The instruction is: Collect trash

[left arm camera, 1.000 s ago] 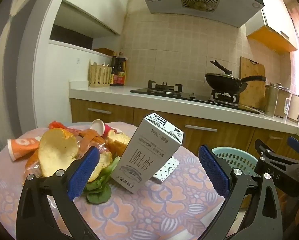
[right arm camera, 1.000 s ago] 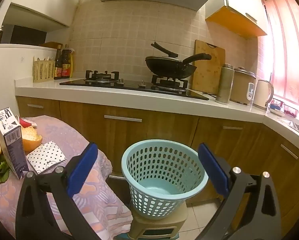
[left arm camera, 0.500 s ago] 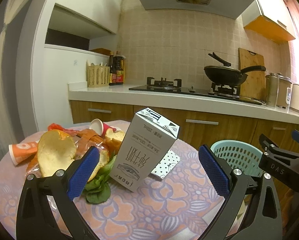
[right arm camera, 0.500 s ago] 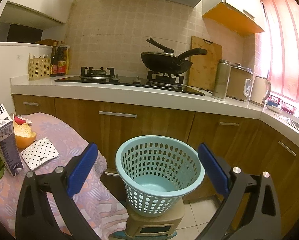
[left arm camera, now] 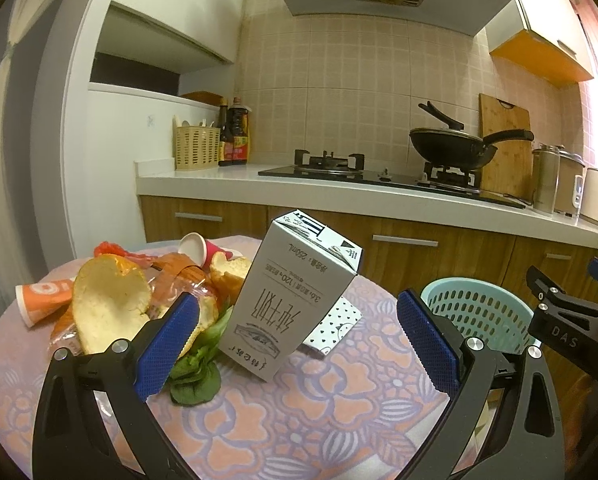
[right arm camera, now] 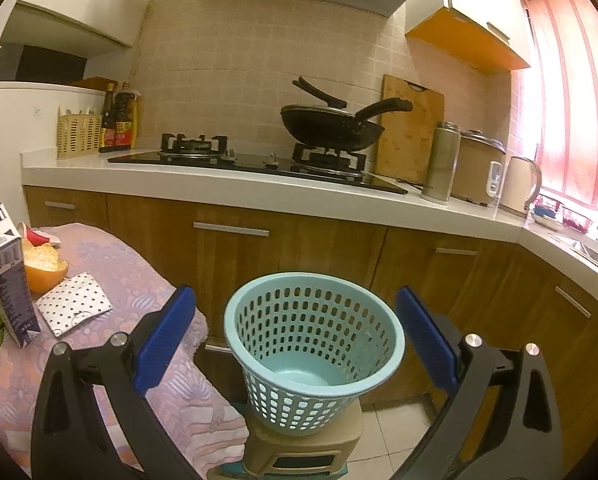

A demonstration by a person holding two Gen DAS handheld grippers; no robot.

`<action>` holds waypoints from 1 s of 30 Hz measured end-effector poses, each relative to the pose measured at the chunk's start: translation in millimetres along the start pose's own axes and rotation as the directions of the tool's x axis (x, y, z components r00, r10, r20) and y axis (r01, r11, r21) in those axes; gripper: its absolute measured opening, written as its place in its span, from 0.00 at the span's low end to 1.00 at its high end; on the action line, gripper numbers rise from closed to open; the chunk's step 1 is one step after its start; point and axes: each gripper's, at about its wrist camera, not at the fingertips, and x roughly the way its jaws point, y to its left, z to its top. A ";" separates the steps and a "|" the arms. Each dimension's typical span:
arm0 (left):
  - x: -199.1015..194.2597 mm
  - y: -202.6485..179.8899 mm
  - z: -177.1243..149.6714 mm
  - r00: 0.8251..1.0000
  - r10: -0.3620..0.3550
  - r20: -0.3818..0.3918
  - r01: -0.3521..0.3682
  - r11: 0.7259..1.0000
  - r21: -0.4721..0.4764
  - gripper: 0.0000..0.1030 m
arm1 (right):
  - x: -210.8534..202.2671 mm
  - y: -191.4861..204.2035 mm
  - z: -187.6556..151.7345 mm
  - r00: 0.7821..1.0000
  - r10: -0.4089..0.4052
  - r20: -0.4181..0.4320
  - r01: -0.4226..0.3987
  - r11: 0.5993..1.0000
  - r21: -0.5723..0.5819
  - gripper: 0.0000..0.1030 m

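1. Cardboard milk carton (left arm camera: 295,300) stands tilted on the table (left arm camera: 339,420), leaning over the greens (left arm camera: 195,376); a clumsy pinch could topple it into the peel pile (left arm camera: 111,304)
2. Left gripper (left arm camera: 297,348) faces the carton, jaws wide open, empty
3. Right gripper (right arm camera: 295,340) hangs above the blue basket (right arm camera: 315,344) right of the carton, jaws spread, holding nothing

Left gripper (left arm camera: 297,343): black plastic arms, each finger faced with a blue cross-hatched pad (left arm camera: 167,344), silver screws at the joints. Right gripper (right arm camera: 295,342): the same build, black arms, blue pads (right arm camera: 426,340), silver screws. From the left wrist view its black body carries white "DAS" lettering.
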 end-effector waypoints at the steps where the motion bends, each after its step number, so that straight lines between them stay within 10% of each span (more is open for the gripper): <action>1: 0.0 0.0 0.2 1.000 0.000 0.001 0.000 1.000 -0.002 0.93 | -1.4 0.9 0.5 1.000 0.019 0.005 -0.019 1.000 -0.005 0.93; 22: -13.3 9.5 3.0 1.000 -0.011 0.025 0.012 1.000 -0.029 0.92 | -16.4 19.1 6.8 0.990 0.126 0.062 -0.121 0.990 -0.077 0.78; 30: -37.6 61.9 27.2 1.000 0.009 -0.013 -0.010 0.997 -0.081 0.90 | -28.0 45.1 21.5 0.916 0.396 0.065 -0.384 0.912 -0.143 0.63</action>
